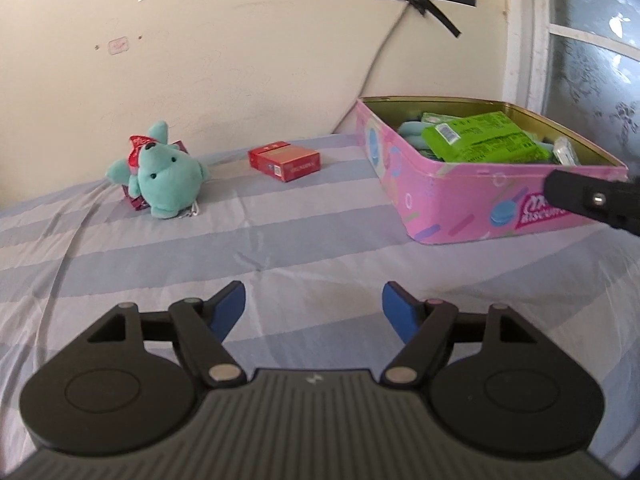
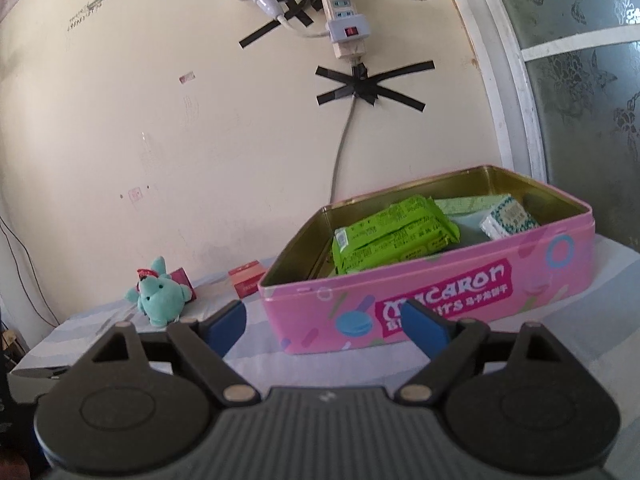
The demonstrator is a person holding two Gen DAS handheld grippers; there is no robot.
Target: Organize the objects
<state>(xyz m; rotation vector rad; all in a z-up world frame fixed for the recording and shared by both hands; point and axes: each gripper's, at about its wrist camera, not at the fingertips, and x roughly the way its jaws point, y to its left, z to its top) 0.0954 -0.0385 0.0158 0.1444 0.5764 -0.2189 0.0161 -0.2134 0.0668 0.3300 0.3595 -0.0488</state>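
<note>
Both of my hand-held grippers, left (image 1: 314, 308) and right (image 2: 325, 326), stand open and empty. The teal plush (image 1: 160, 172) lies on the bed (soft sheet), well apart from the pink tin (image 1: 480, 196); I may pinch fabric.

Left gripper (image 1: 314, 306): black linkage arms, blue pads (image 1: 232, 304), silver pivot pins, ribbed grey housing, round black side discs. Right gripper (image 2: 324, 322): identical build.
</note>
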